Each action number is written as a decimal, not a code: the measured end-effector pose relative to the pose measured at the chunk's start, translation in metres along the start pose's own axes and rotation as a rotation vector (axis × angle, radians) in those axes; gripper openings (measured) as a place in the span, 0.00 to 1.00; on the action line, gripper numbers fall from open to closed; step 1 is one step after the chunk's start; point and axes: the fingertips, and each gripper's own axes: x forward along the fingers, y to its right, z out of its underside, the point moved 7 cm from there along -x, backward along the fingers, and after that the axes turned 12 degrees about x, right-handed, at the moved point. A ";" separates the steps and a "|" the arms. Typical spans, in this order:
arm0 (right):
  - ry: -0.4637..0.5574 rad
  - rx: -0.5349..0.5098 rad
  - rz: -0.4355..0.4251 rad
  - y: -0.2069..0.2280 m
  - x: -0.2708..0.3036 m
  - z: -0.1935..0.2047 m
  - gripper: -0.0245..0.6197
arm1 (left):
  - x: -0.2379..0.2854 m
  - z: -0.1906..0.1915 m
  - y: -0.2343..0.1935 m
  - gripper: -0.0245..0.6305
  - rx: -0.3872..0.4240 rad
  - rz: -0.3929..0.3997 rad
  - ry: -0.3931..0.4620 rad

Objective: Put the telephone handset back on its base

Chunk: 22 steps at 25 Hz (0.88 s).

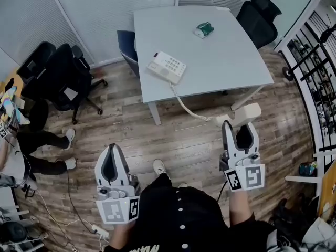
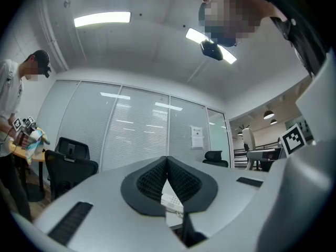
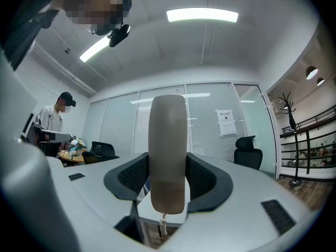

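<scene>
The handset (image 1: pixel 245 113) is clamped between the jaws of the right gripper (image 1: pixel 239 125), above the floor (image 1: pixel 173 135) and well apart from the table (image 1: pixel 220 51). Its cord (image 1: pixel 184 105) is drawn out to the base (image 1: pixel 167 66), which is placed near the table edge. If the handset is pulled further away, the base can probably be dragged off. The handset could also be turned in the grip. The left gripper (image 1: pixel 111 151) is held low, closed on nothing; the right one is held more forward.
</scene>
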 end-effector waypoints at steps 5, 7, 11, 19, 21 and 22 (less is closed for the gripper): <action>0.020 -0.013 0.006 -0.006 0.022 -0.005 0.40 | 0.022 0.000 -0.015 0.06 -0.003 0.006 0.025; 0.031 -0.018 0.011 -0.008 0.031 -0.008 0.40 | 0.031 0.000 -0.021 0.06 -0.004 0.010 0.036; 0.051 -0.030 0.017 -0.013 0.045 -0.011 0.40 | 0.045 0.001 -0.033 0.06 -0.006 0.016 0.057; 0.090 -0.048 0.034 -0.027 0.074 -0.015 0.40 | 0.070 0.004 -0.060 0.06 -0.012 0.027 0.096; 0.092 -0.052 0.041 -0.031 0.081 -0.014 0.40 | 0.076 0.005 -0.067 0.06 -0.015 0.033 0.098; 0.094 -0.053 0.046 -0.032 0.084 -0.013 0.40 | 0.079 0.006 -0.071 0.06 -0.015 0.038 0.099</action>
